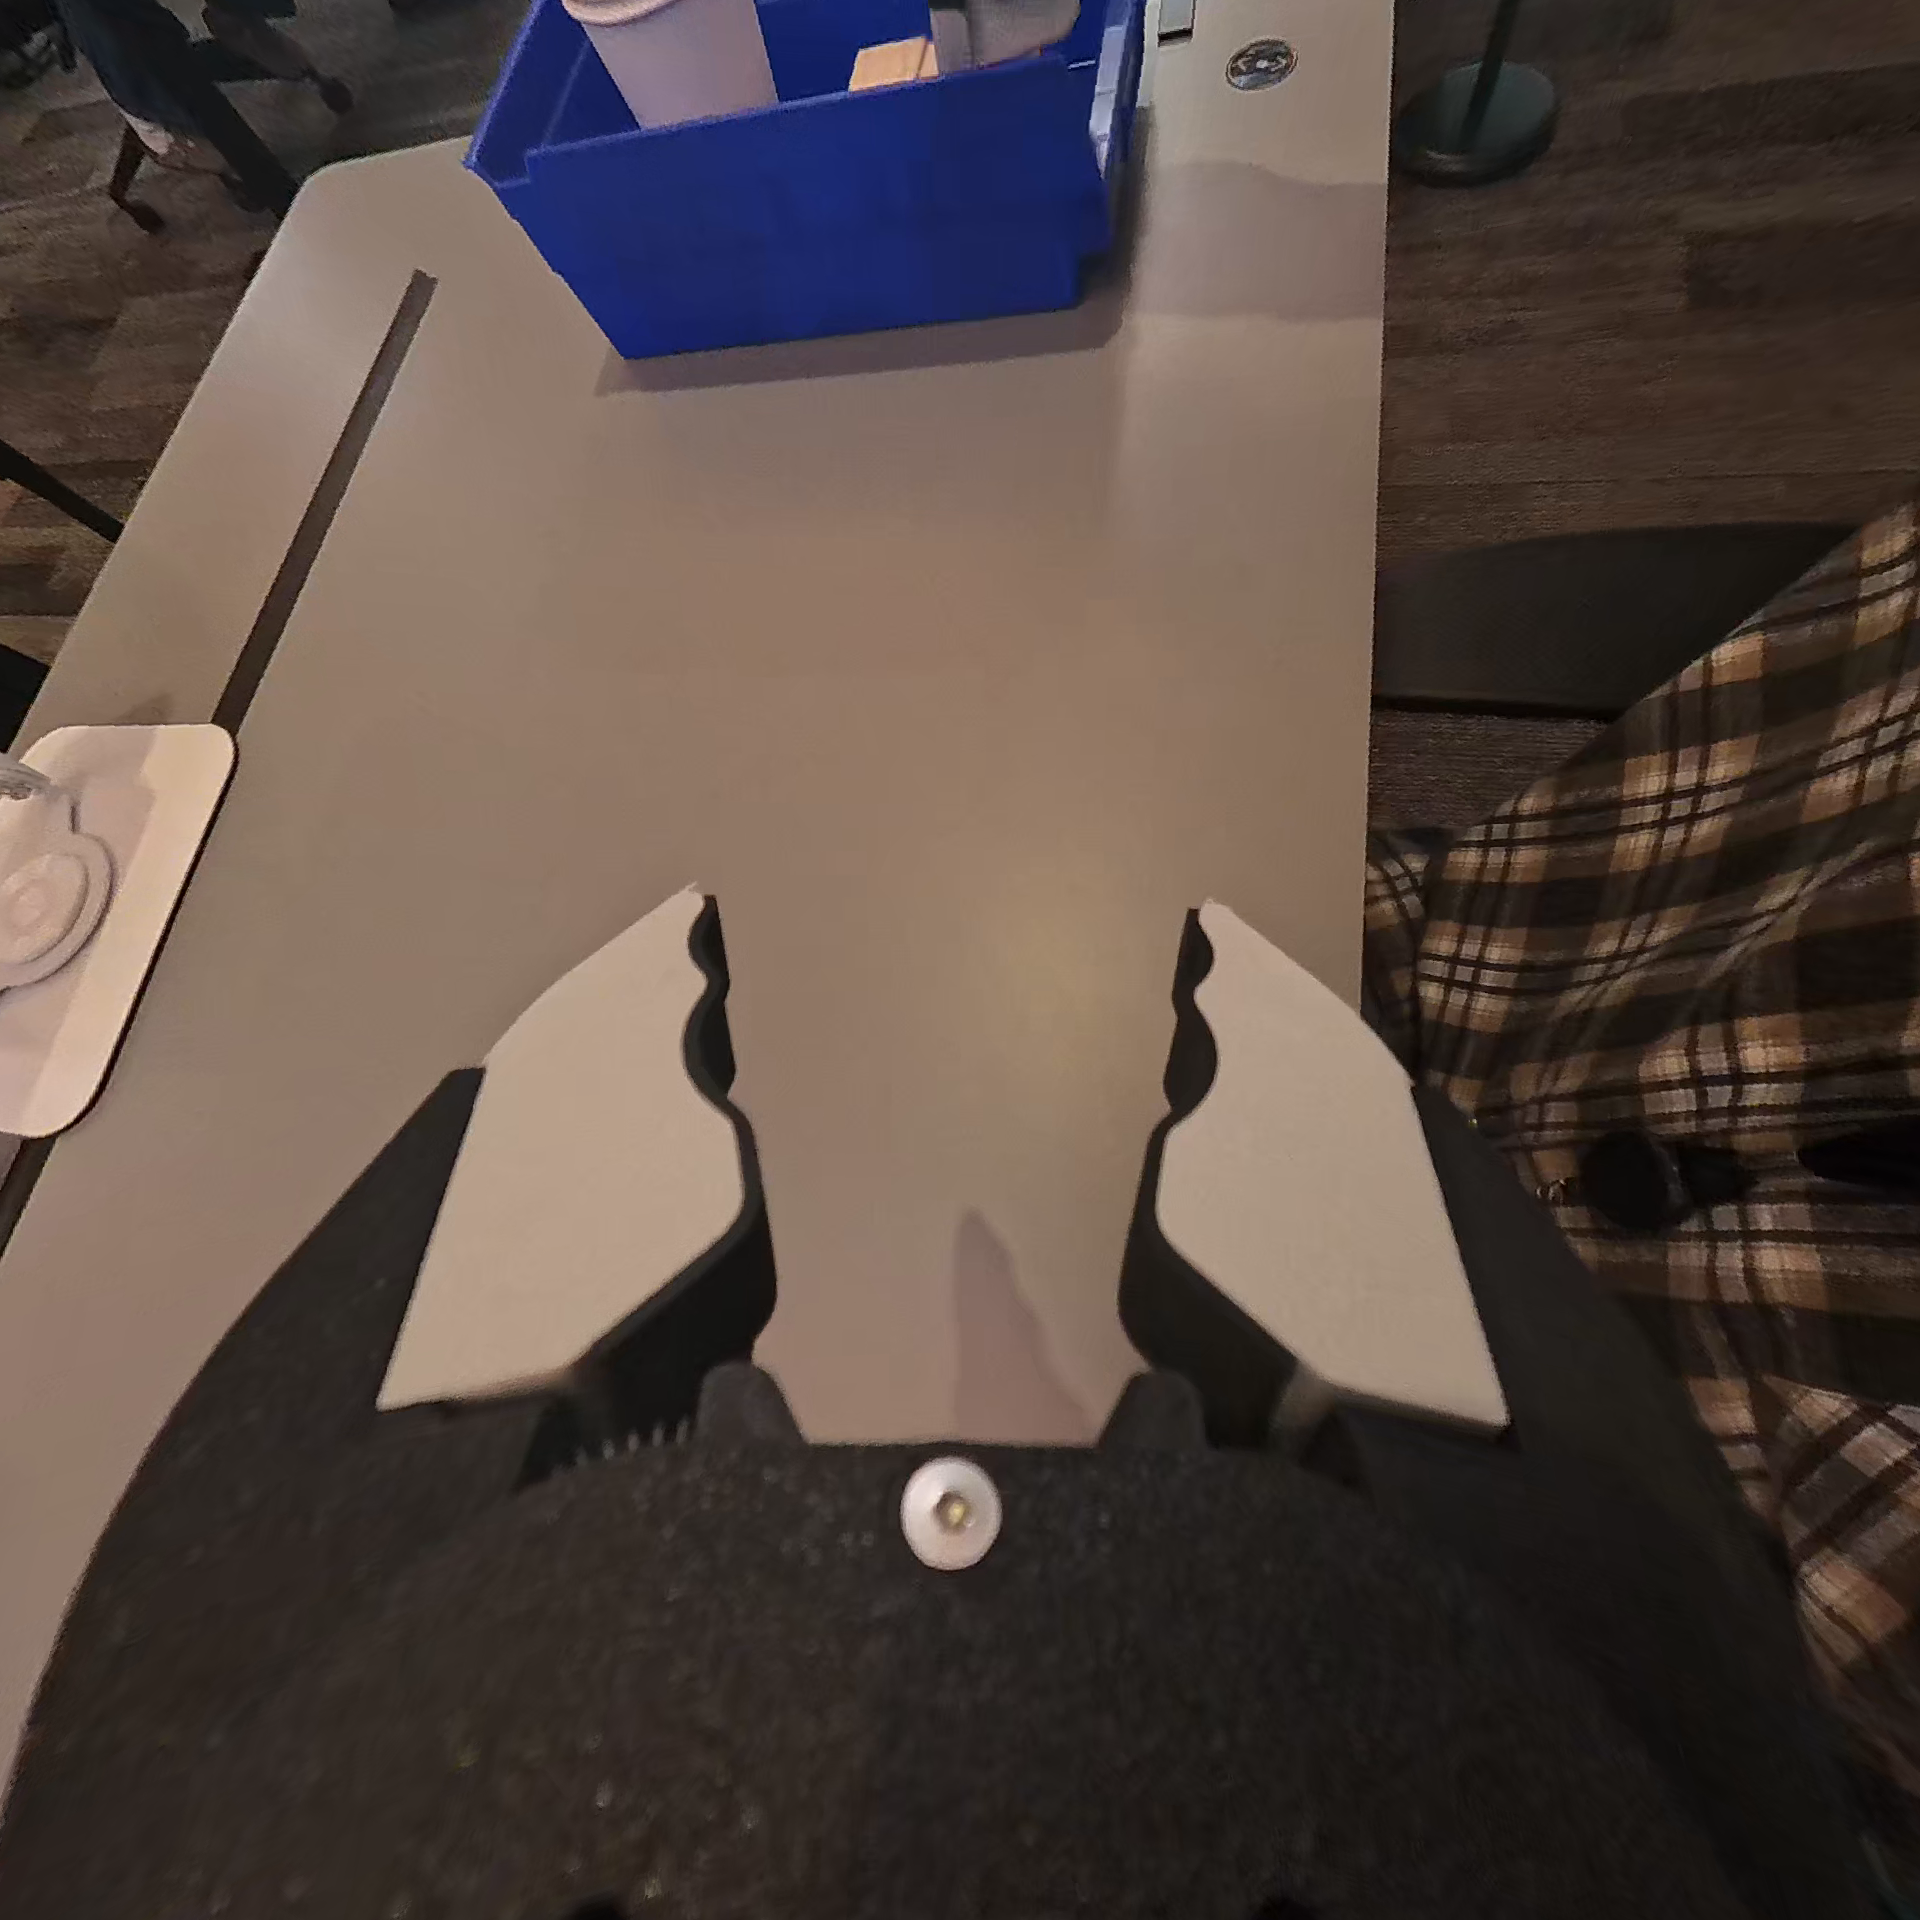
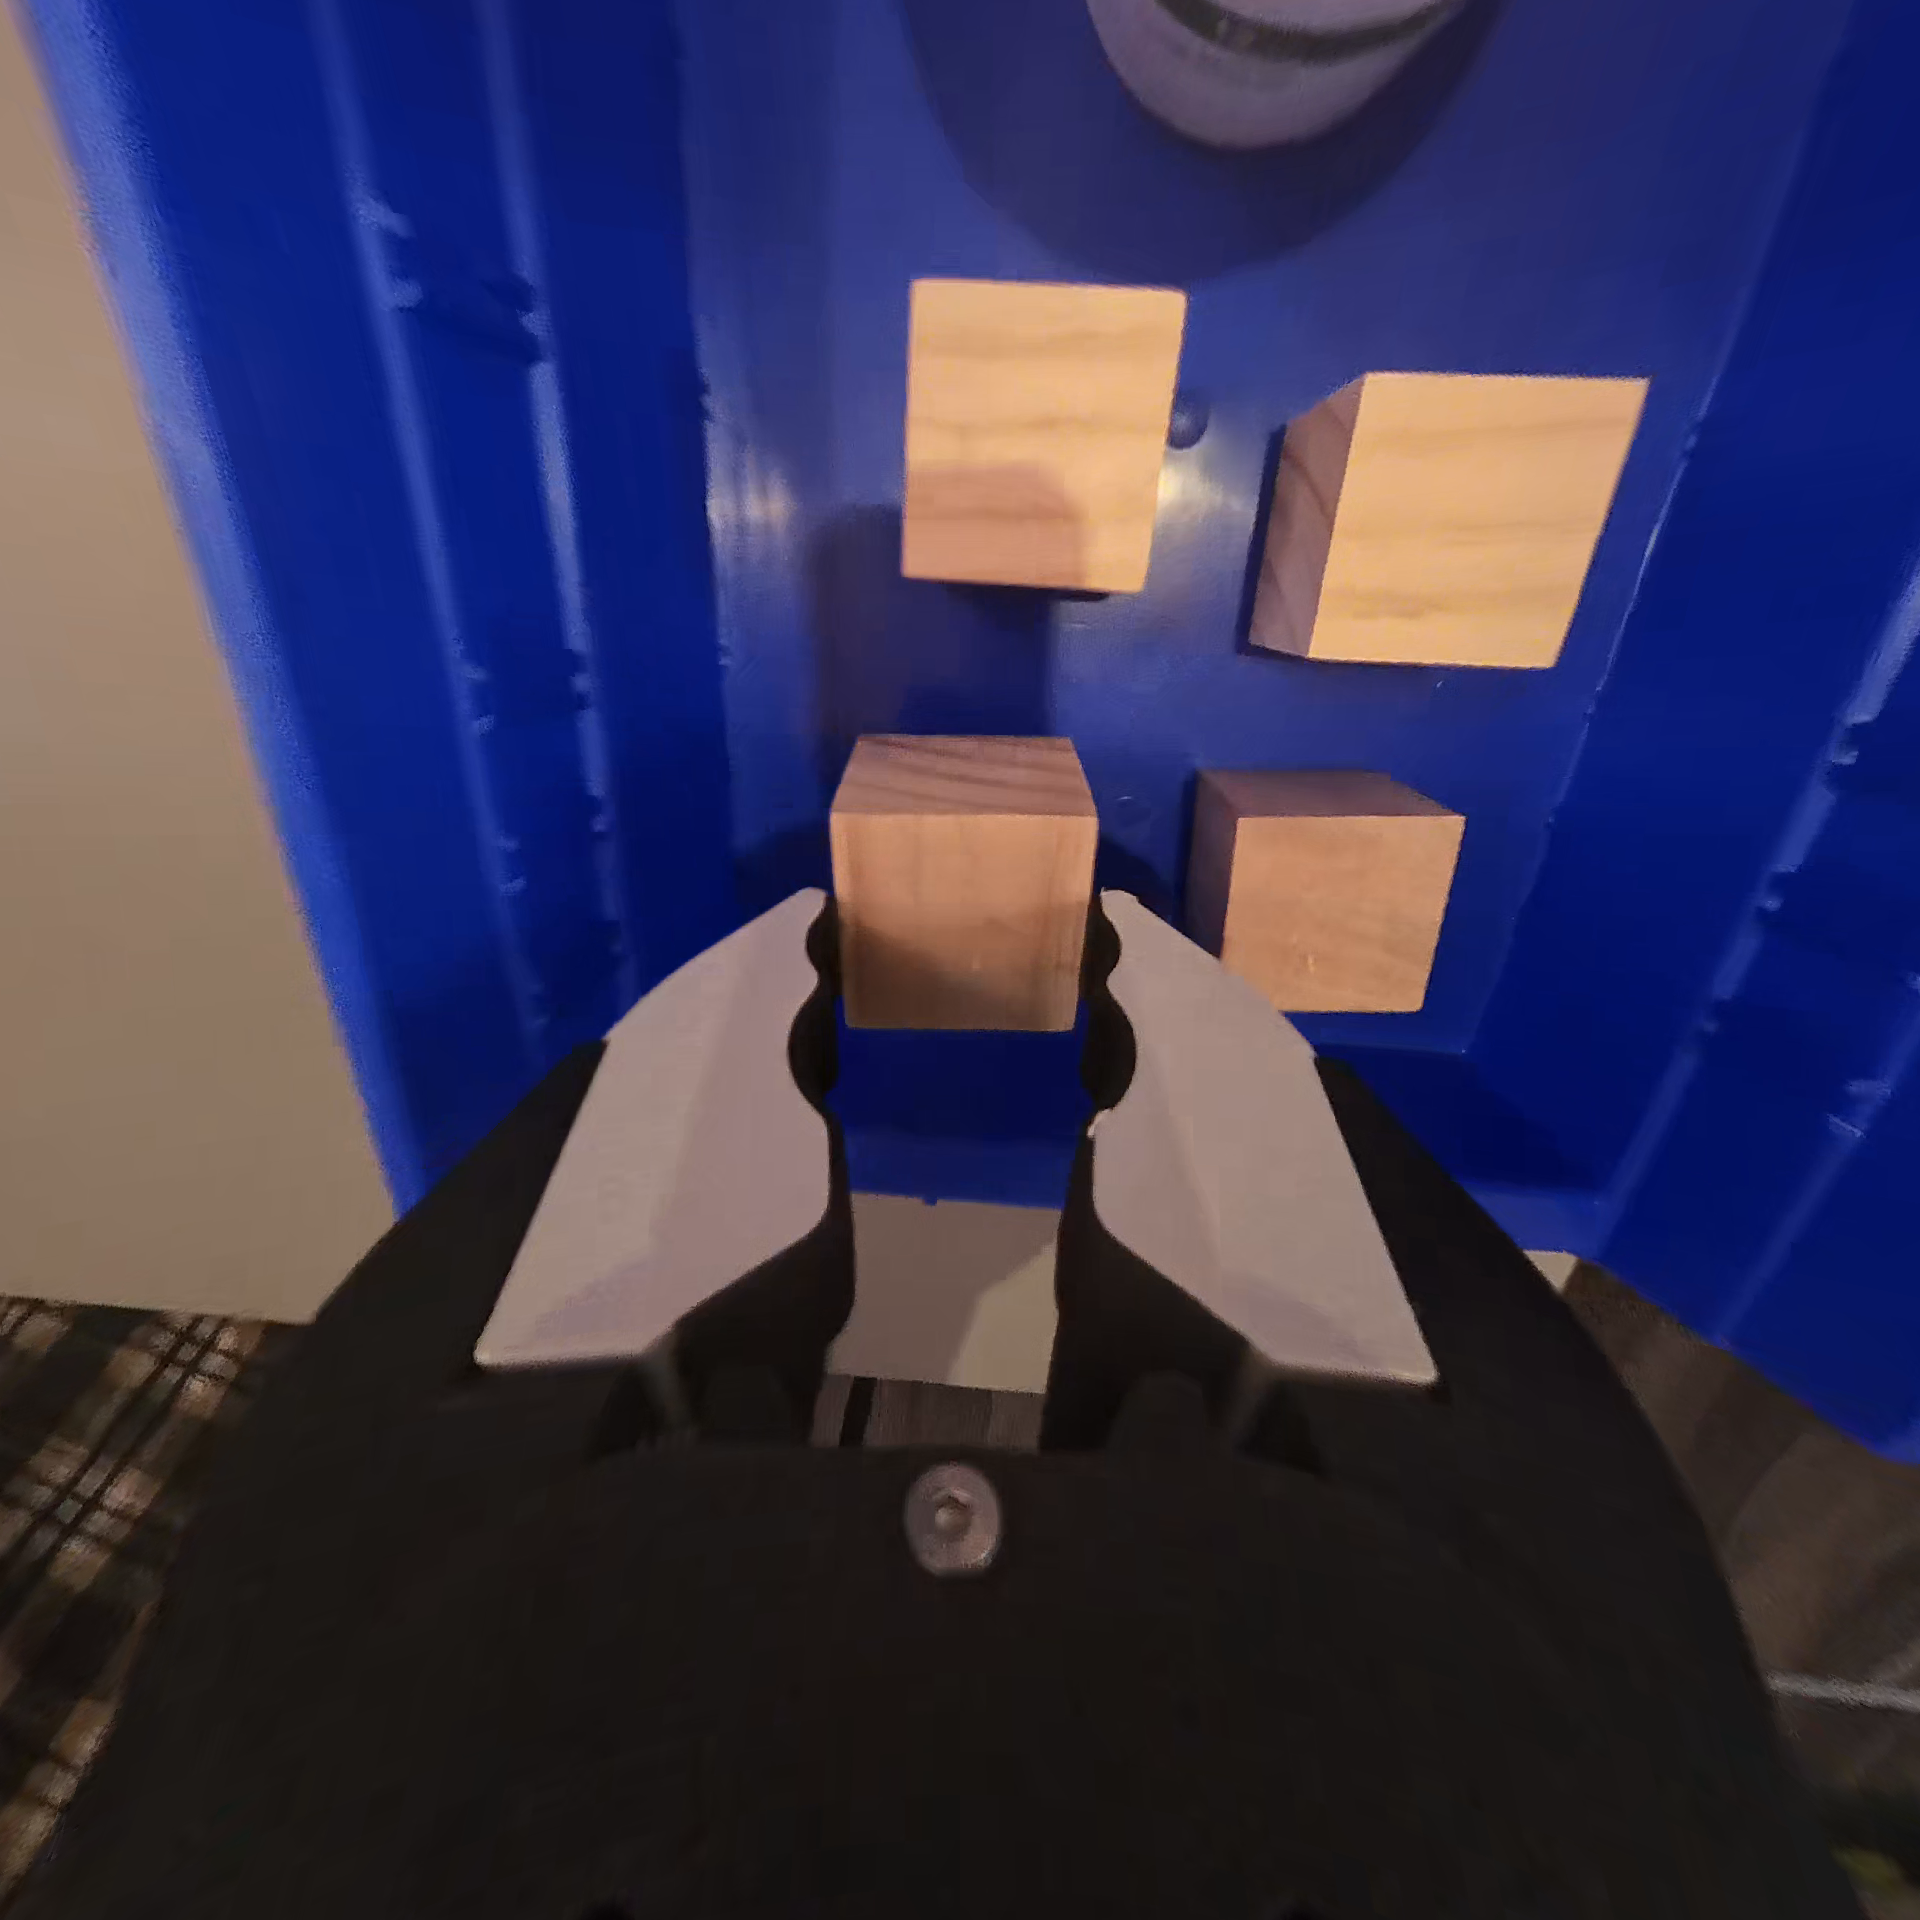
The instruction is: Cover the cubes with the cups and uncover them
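The near-left cube (image 2: 961,883) sits on the floor of the blue bin (image 2: 582,644), and we have it framed between the two fingers of the right tongs (image 2: 961,935): one tip lies just beside its left face, the other just beside its right. We cannot tell whether the pads already touch the wood or stand a hair apart, so we cannot say whether the right tongs are clenched on it or merely closing in. The cube lies dead ahead of them, faces square to the fingers, so no turning seems needed, only a squeeze and a lift.

Three more cubes rest around it: one (image 2: 1335,914) just to the right, two farther back (image 2: 1039,436) (image 2: 1455,520). The right neighbour is close to the right finger, which we judge the main risk of a nudge. At the bin's far end we see part of a pale cup (image 2: 1268,73).

The left tongs (image 1: 951,914) hang released, fingers spread wide over the bare bench (image 1: 935,623), well apart from the bin and holding nothing. The right side is clearly the nearer.
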